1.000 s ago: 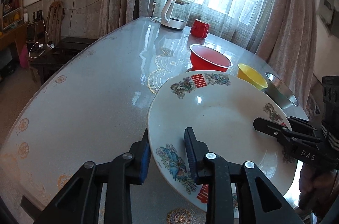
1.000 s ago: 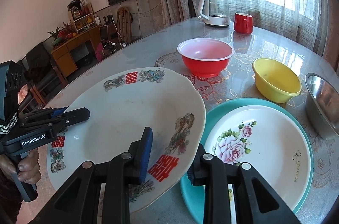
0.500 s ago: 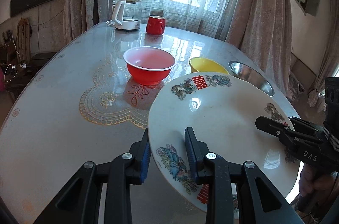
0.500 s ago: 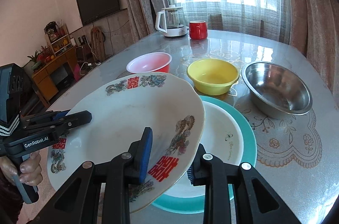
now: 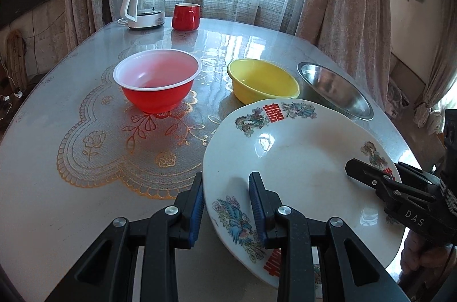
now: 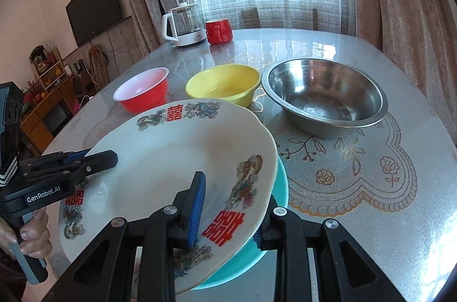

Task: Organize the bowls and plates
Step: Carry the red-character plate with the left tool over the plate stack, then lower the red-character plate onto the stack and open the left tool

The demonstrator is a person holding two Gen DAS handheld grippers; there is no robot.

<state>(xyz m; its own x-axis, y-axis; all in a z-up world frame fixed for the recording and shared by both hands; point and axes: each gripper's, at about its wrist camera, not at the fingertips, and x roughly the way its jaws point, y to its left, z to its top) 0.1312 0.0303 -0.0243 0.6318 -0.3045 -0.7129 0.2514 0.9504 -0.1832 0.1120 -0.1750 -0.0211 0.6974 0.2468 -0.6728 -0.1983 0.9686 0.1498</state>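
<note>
- My left tool (image 5: 227, 200) is clenched on the near left rim of the big dragon-and-phoenix plate (image 5: 300, 159), one pad above and one below.
- My right tool (image 6: 231, 206) grips the same plate's opposite rim, so I hold it between both, tilted, above the bench's (image 6: 357, 230) near edge.
- Under its right side a teal plate (image 6: 281, 182) peeks out, lying on the bench.
- Beyond, across the bench's middle: red bowl (image 5: 157, 79) left, yellow bowl (image 5: 262, 85) centre, steel bowl (image 6: 324, 95) right, each apart from its neighbour.
- At the far edge, by the curtained window, a white kettle (image 5: 144, 5) stands just beside a red mug (image 5: 185, 16).
</note>
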